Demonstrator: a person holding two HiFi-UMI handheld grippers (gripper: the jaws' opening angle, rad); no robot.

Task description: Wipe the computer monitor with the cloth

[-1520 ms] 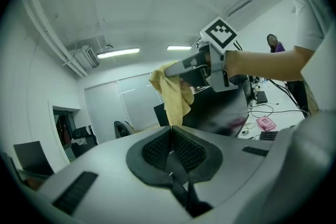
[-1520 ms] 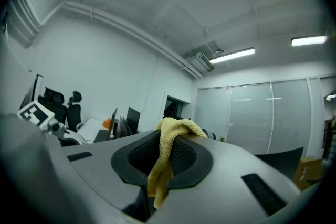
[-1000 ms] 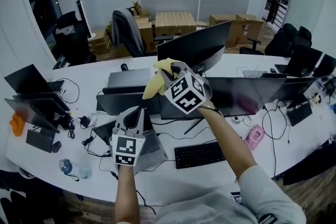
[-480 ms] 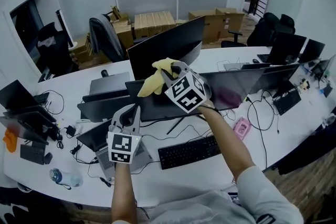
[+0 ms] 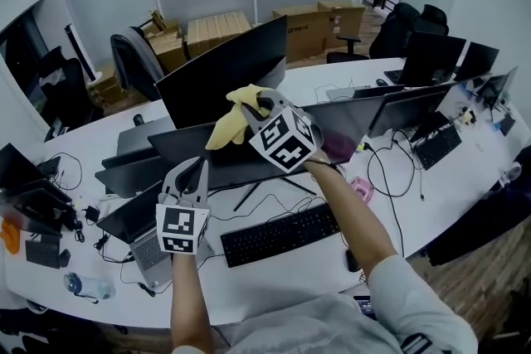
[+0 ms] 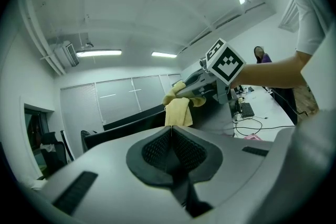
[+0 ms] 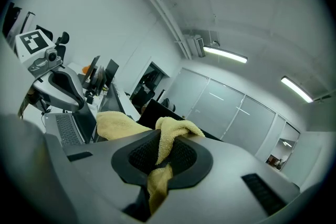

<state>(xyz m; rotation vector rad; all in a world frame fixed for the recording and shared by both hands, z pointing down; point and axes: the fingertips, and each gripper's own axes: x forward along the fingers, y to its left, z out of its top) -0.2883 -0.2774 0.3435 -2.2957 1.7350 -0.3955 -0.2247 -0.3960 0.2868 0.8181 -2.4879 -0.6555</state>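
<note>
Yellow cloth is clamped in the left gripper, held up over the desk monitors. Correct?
Not the left. The right gripper view shows the yellow cloth clamped in the right gripper, held up over the desk monitors; the left gripper is shut, empty.

The yellow cloth and right gripper hide part of the monitor — whether cloth meets screen cannot be told. An orange thing is cut by the left edge.

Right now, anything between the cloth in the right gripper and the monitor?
Nothing visible. The right gripper holds the cloth at the top edge of the monitor. The left gripper, shut and empty, sits lower left, apart from the cloth.
</note>
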